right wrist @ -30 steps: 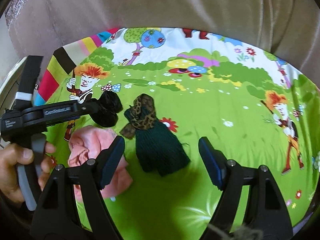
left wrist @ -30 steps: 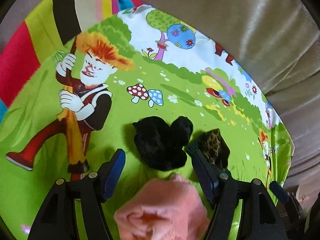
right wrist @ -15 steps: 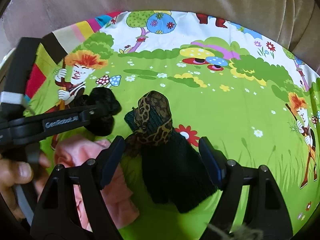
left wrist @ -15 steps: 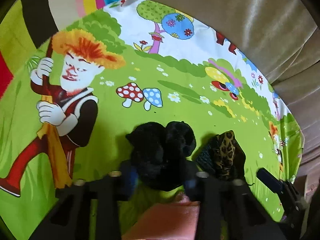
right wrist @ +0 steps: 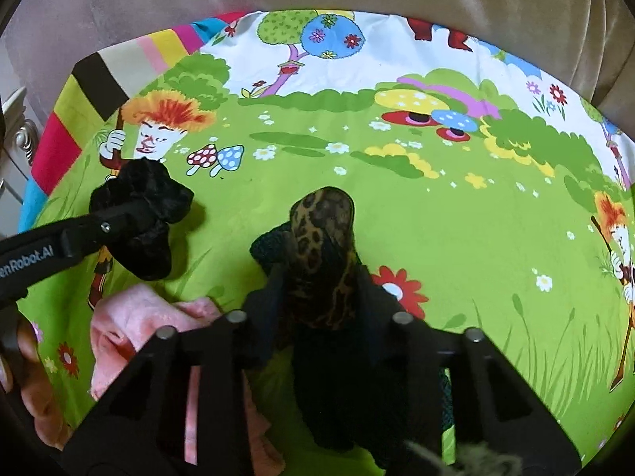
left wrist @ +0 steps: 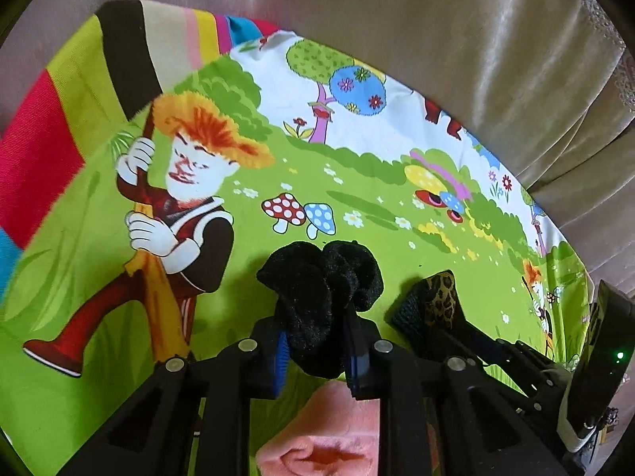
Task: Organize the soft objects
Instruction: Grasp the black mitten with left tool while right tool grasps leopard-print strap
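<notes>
A black fuzzy cloth [left wrist: 317, 301] lies on the cartoon sheet. My left gripper [left wrist: 315, 351] has it between its blue pads, and the jaws are closing and pressing on it. The black cloth [right wrist: 147, 206] also shows in the right wrist view, with the left gripper's finger across it. A leopard-print cloth [right wrist: 321, 238] lies on a dark green knit piece [right wrist: 266, 248]. My right gripper [right wrist: 319, 297] is closing on this bundle, which fills the gap between its fingers. In the left wrist view the leopard cloth [left wrist: 440, 297] lies to the right. A pink cloth [left wrist: 329, 436] lies loose below the left gripper.
A bright green cartoon-print sheet [right wrist: 476, 238] covers the seat, with a striped border [left wrist: 59, 119] at the left. The beige sofa back [left wrist: 436, 39] rises behind it. The pink cloth [right wrist: 131, 329] sits left of the right gripper. A person's hand [right wrist: 24, 357] holds the left gripper.
Both grippers' jaws went from wide apart to closed: the left on the black fuzzy cloth, the right on the leopard and green bundle after moving down over it.
</notes>
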Demonstrator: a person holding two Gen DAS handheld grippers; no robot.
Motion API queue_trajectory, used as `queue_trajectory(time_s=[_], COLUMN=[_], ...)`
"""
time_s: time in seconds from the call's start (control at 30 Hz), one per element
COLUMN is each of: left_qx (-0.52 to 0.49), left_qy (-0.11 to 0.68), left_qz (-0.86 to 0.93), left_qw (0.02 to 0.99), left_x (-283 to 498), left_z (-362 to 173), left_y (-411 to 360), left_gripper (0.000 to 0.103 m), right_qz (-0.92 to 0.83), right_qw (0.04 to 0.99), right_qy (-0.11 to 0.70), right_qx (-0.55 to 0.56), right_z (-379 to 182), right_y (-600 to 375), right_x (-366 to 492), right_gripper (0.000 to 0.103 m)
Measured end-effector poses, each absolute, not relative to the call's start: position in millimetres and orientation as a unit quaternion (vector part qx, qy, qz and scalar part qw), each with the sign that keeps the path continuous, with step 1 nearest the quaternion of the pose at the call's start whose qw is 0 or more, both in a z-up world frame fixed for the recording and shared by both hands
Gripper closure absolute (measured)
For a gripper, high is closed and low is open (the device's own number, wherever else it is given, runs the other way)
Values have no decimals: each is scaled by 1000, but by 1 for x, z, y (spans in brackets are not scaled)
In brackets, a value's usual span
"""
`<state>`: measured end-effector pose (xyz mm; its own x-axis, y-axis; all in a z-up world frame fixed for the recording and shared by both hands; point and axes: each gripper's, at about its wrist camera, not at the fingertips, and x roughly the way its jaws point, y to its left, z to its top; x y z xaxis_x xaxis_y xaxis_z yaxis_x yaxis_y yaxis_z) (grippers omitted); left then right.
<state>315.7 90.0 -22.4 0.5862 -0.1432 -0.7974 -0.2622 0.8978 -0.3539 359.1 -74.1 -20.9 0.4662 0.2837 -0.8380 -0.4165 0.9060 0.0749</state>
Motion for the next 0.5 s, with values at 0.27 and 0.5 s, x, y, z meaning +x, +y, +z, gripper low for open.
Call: queue_trajectory(time_s=[0.27,0.5], left_qx=[-211,-208], left_qy=[435,430], left_qz=[31,13], left_qw=[875,879], left_x=[298,273], left_z=[-4,12], left_y=[81,62], left_gripper=[80,80], right_qz=[206,195], right_qw=[867,884], right_qy=[450,420], right_qx=[-63,-65], right_z=[-2,29], right_y=[-86,-109], right_x=[347,314], right_gripper=[84,84])
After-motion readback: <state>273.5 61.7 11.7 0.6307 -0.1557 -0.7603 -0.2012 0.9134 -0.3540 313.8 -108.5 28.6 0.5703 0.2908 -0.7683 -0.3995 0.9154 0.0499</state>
